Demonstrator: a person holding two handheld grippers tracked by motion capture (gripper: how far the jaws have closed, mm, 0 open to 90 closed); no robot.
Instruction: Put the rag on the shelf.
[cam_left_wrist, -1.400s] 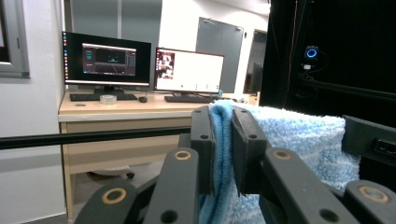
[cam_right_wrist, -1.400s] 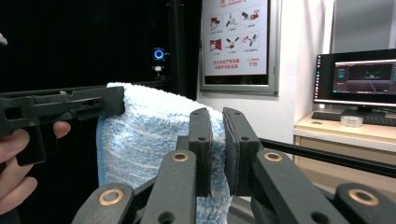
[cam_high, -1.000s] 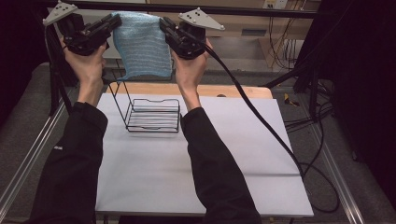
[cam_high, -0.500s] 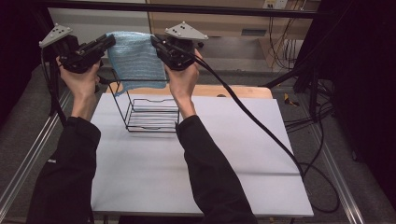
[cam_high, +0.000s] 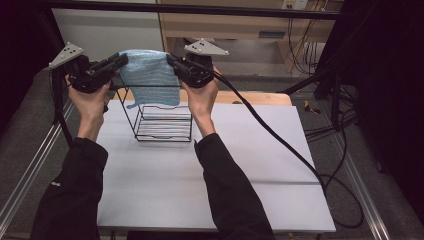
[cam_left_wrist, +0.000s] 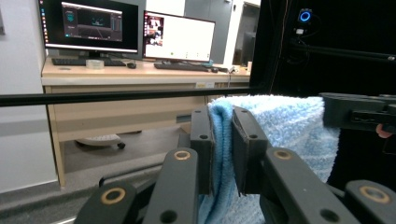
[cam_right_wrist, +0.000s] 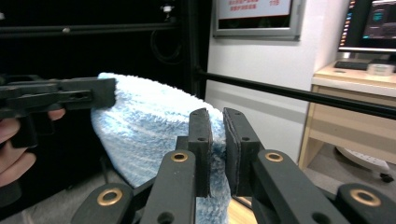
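I am pinching one top corner of the blue towel (cam_high: 150, 75) in my left claw (cam_high: 120, 61) and the other in my right claw (cam_high: 171, 61), both clamped tight on the cloth. The towel is hanging spread between them, its lower edge dangling at the top of the wire basket (cam_high: 162, 122), which is standing on the white surface (cam_high: 250, 165).
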